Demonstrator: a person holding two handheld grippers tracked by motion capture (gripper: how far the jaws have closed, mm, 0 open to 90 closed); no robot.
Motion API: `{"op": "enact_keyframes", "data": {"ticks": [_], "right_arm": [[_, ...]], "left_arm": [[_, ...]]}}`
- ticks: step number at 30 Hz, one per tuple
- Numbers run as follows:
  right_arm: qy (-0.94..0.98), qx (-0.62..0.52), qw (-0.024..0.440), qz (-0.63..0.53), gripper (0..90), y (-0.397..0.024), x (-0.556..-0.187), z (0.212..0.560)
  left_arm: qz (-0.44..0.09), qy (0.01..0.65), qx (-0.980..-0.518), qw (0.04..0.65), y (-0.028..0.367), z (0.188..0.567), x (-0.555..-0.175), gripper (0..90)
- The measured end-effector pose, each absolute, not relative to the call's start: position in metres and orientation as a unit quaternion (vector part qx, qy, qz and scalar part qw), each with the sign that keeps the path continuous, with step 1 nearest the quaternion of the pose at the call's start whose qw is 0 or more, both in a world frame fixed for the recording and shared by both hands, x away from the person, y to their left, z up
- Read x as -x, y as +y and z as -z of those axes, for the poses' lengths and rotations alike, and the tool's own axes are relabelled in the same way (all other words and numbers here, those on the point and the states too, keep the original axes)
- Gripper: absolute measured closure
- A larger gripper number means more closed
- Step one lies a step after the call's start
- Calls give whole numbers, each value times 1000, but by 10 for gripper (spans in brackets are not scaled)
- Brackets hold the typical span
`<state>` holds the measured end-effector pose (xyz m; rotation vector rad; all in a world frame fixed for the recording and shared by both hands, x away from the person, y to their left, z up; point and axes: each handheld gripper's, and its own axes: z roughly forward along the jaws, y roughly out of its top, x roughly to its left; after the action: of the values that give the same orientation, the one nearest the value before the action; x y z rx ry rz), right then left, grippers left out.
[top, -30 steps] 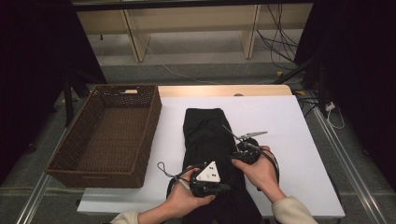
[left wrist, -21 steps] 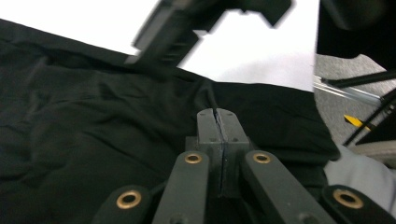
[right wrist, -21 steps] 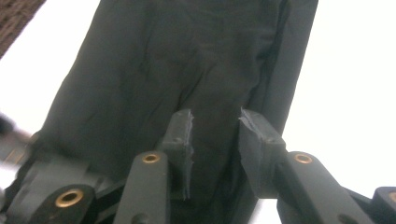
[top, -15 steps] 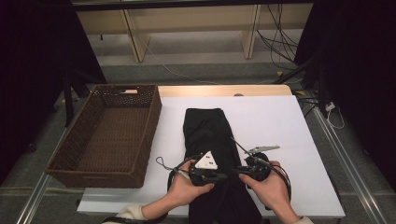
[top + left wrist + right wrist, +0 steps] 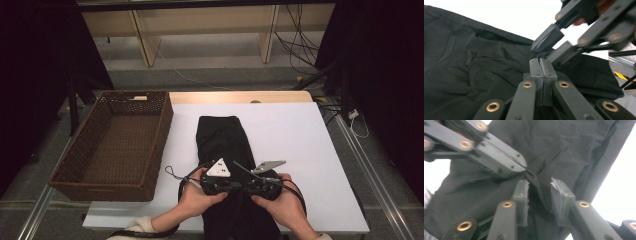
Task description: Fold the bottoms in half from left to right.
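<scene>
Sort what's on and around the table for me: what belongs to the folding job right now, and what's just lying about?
In the job:
- black garment, flat on the white table
- left tongs, shut on a pinch of its cloth
- right tongs, closing, a fold between the jaws, not yet pressed

Just lying about:
- wicker basket, nothing inside
- wooden shelf frame
- cables on the floor

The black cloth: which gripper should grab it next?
Probably the right gripper. Its jaws stand apart around a fold of the black cloth, not yet pinching. The left gripper already has it clamped.
</scene>
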<state>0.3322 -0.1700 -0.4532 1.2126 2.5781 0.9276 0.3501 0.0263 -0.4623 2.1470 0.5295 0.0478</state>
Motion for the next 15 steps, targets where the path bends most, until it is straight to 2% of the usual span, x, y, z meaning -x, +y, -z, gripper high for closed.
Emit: {"op": "enact_keyframes", "data": {"ticks": [4,8,11,15], "right_arm": [[864,-393,77,-305,889,-168,-330,455],[865,-392,88,-301,900,-172,-329,449],[867,-393,95,-293,900,-182,-332,447],[853,-414,100,-301,900,-192,-334,447]], "left_arm": [[-19,207,-867,454,24,460,-347,889],[-6,213,-861,463,26,460,-349,867],[8,224,-850,478,31,456,-350,778],[6,241,-838,489,49,445,-355,710]]}}
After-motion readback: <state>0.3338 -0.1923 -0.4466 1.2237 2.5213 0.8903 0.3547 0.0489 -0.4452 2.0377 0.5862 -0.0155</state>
